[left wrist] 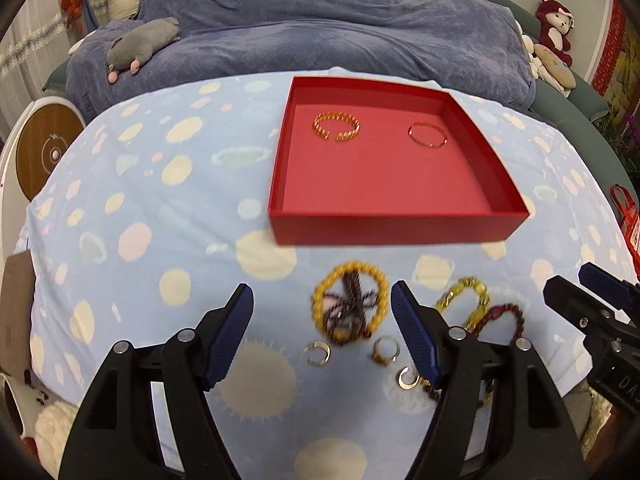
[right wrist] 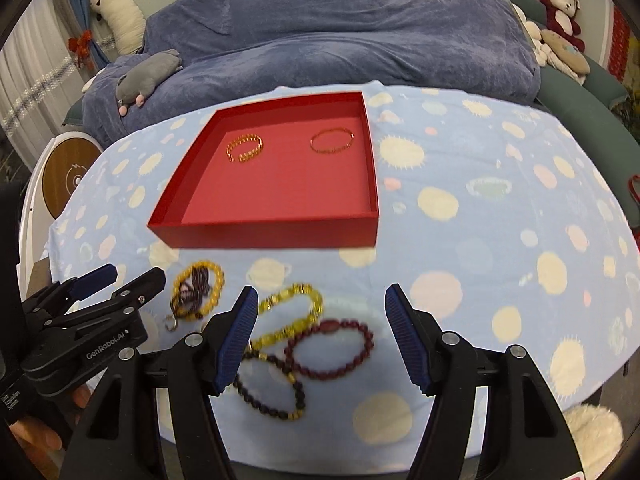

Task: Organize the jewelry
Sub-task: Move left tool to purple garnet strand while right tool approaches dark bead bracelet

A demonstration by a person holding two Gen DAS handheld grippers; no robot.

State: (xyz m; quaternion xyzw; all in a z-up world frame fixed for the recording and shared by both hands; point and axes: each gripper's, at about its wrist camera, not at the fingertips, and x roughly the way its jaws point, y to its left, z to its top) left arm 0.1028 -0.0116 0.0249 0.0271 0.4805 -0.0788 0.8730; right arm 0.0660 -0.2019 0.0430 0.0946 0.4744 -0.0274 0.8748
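Observation:
A red tray (left wrist: 392, 230) (right wrist: 272, 236) on the spotted blue cloth holds a gold link bangle (left wrist: 336, 127) (right wrist: 245, 148) and a thin gold bangle (left wrist: 427, 135) (right wrist: 333, 141). In front of it lie a yellow bead bracelet with a dark one across it (left wrist: 351, 306) (right wrist: 197, 291), a yellow-green bracelet (left wrist: 466, 300) (right wrist: 292, 314), a dark red bead bracelet (left wrist: 502, 316) (right wrist: 332, 350), a black bead bracelet (right wrist: 272, 388) and three gold rings (left wrist: 316, 354). My left gripper (left wrist: 322, 336) is open over the yellow bracelet and rings. My right gripper (right wrist: 320, 340) is open above the red bracelet.
The table's spotted cloth (left wrist: 160, 200) drops off at the left and front edges. A blue-covered sofa (left wrist: 320, 32) with a grey plush toy (left wrist: 140, 46) stands behind. A round wooden-faced device (left wrist: 48, 152) stands at the left.

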